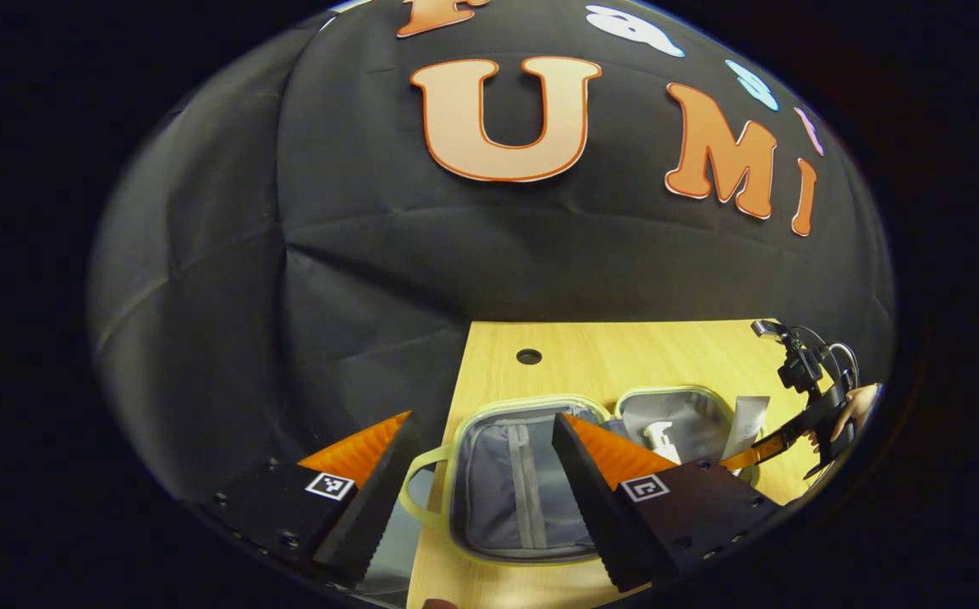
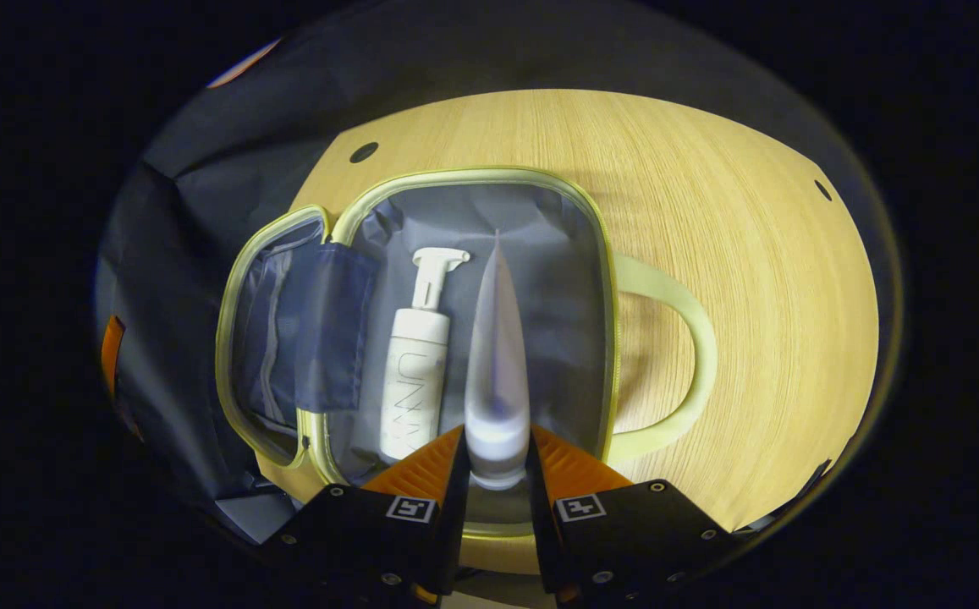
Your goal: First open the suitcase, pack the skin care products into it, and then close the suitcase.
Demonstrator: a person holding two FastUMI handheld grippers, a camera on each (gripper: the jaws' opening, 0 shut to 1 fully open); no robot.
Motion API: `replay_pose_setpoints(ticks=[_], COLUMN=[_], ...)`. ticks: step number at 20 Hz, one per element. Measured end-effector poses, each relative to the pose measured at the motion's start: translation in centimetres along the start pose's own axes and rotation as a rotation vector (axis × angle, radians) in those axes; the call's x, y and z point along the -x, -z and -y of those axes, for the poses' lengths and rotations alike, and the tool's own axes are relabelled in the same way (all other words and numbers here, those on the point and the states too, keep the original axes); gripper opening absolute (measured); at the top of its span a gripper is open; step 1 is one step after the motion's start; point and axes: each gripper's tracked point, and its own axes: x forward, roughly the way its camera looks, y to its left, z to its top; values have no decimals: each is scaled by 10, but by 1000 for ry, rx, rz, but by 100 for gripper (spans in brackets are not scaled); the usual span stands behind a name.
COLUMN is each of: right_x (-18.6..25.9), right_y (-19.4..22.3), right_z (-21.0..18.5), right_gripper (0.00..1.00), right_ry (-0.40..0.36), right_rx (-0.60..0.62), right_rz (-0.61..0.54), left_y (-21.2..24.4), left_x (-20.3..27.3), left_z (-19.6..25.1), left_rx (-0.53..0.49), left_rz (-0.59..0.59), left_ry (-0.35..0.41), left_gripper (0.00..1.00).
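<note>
over the open suitcase [image 2: 472, 182], right gripper [image 2: 496, 461] jaws clamp a tube [image 2: 496, 355]; left gripper [image 1: 472, 474] jaws gape.

Lighting: dim, warm, cast from overhead. Surface [image 2: 709, 254] brightest; soft shadow beneath the suitcase handle [image 2: 675, 355] at 3 o'clock. Tube [image 2: 496, 372] blurred, out of focus close to the lens. Strong fisheye bending and darkening toward all edges. No glare.
</note>
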Motion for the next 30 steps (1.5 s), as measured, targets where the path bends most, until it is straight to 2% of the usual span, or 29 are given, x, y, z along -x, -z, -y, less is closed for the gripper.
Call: replay_pose_setpoints(ticks=[2,4,5,9,11,14,18,21,25,28,30], right_x=[0,4,8,21,32,49,84,102,110,112,113], right_y=[-4,-15,-20,-34,-42,-63,-92,-100,-90,-85,-84], right_z=[-3,-8,-8,-10,-11,-5,-21,-15,-16,-17,-15], right_gripper=[43,54,69,93,95,96,95,95,96,96,96], right_ry=[-9,-18,-21,-32,-41,-11,-51,3,33,33,40], right_rx=[-19,-47,-52,-43,-34,1,-21,-7,10,4,-6], right_rz=[5,37,57,128,181,310,514,622,647,642,638], left_y=[7,8,6,5,6,9,19,40,73,101,123], left_x=[-3,-4,-5,-8,-7,-14,-29,-47,-76,-95,-104], left_z=[-4,-4,-4,-7,-9,-22,-53,-78,-104,-122,-118], left_rx=[8,14,12,6,12,40,68,106,219,363,479], left_rz=[-25,-29,-25,-15,-15,-20,-22,-63,-115,-128,-155], left_ry=[-3,-2,-3,-6,-6,-1,0,16,84,125,195], left_gripper=[98,98,98,98,98,98,98,98,99,98,99])
